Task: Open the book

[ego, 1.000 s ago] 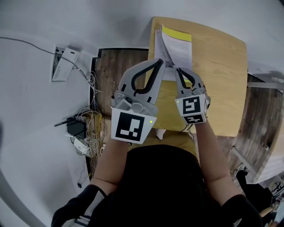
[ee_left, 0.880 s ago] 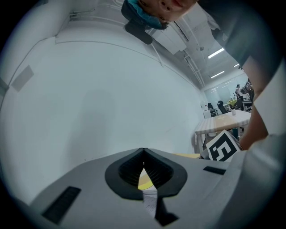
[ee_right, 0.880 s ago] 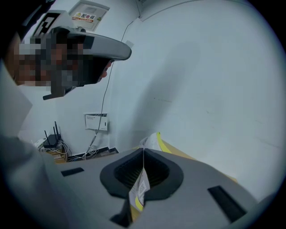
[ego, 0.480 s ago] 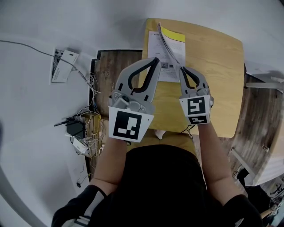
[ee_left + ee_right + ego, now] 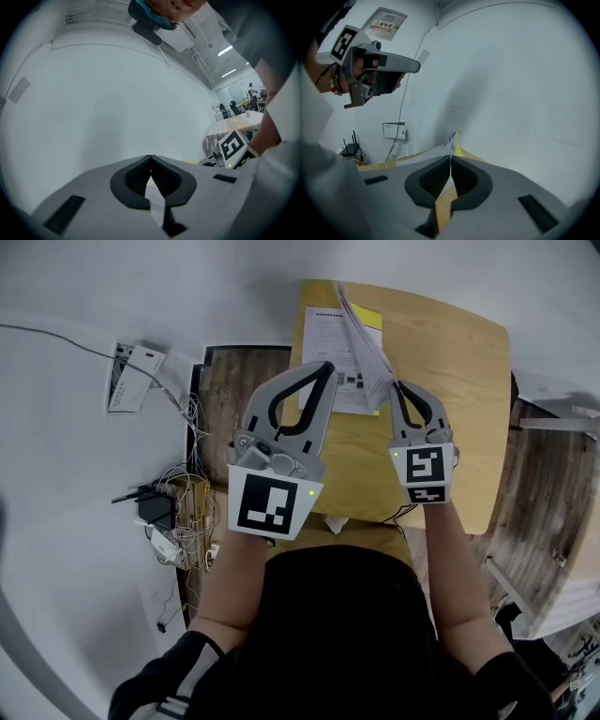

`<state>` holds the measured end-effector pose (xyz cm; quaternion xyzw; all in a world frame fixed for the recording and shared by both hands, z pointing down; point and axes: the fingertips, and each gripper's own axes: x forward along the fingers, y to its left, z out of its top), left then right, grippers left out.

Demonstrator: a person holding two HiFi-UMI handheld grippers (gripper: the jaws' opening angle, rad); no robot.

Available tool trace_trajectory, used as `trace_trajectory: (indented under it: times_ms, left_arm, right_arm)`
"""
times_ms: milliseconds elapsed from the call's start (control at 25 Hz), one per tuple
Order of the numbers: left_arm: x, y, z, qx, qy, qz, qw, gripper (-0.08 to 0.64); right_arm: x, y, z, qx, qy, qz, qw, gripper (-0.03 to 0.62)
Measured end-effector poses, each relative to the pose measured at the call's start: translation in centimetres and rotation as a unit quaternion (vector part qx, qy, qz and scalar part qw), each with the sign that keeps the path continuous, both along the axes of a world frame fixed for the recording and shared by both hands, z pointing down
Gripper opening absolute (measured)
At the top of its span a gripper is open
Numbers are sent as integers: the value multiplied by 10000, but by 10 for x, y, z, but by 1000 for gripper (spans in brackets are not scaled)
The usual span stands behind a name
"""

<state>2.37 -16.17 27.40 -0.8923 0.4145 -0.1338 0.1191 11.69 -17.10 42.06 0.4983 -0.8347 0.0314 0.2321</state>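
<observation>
A book (image 5: 330,345) with a yellow cover lies on the wooden table (image 5: 459,381), its left printed page flat. A thin bundle of pages (image 5: 366,334) stands up on edge and slants to my right gripper (image 5: 397,387), which is shut on its near corner. In the right gripper view the sheet (image 5: 453,140) rises from the closed right gripper (image 5: 450,158). My left gripper (image 5: 325,369) hovers over the flat page, shut with nothing in it. In the left gripper view the left gripper (image 5: 150,159) has its tips touching, and printed paper (image 5: 157,199) shows below.
A router and tangled cables (image 5: 164,517) lie on the floor at the left, below a wall panel (image 5: 131,376). A crumpled white scrap (image 5: 335,524) sits at the table's near edge. Another desk edge (image 5: 562,399) stands at the right.
My right gripper has moved right with the pages in it, and the book has spread wider. The left gripper has shifted slightly left.
</observation>
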Motion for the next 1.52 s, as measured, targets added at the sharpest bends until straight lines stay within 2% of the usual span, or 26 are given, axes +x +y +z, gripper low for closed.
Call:
trace_trajectory:
  times_ms: [360,720,1040,1520]
  left_arm:
    - [22,-1,4,-8,-38,-18,10000,11]
    - [39,-3,14,-91,-78,9,9999,11]
    - [48,-7,24,-173,-121,11,9998,11]
    - [44,-10,42,-409,-79,-45,9991,11]
  right_arm:
    - [36,4,12,-129,4,142,9998,34]
    - [72,6,36,-440,-200,503,9976,34]
    - [102,4,68,-859,-530,908,9907,34]
    - [127,18,107,-1395,-476,1270,9809,35]
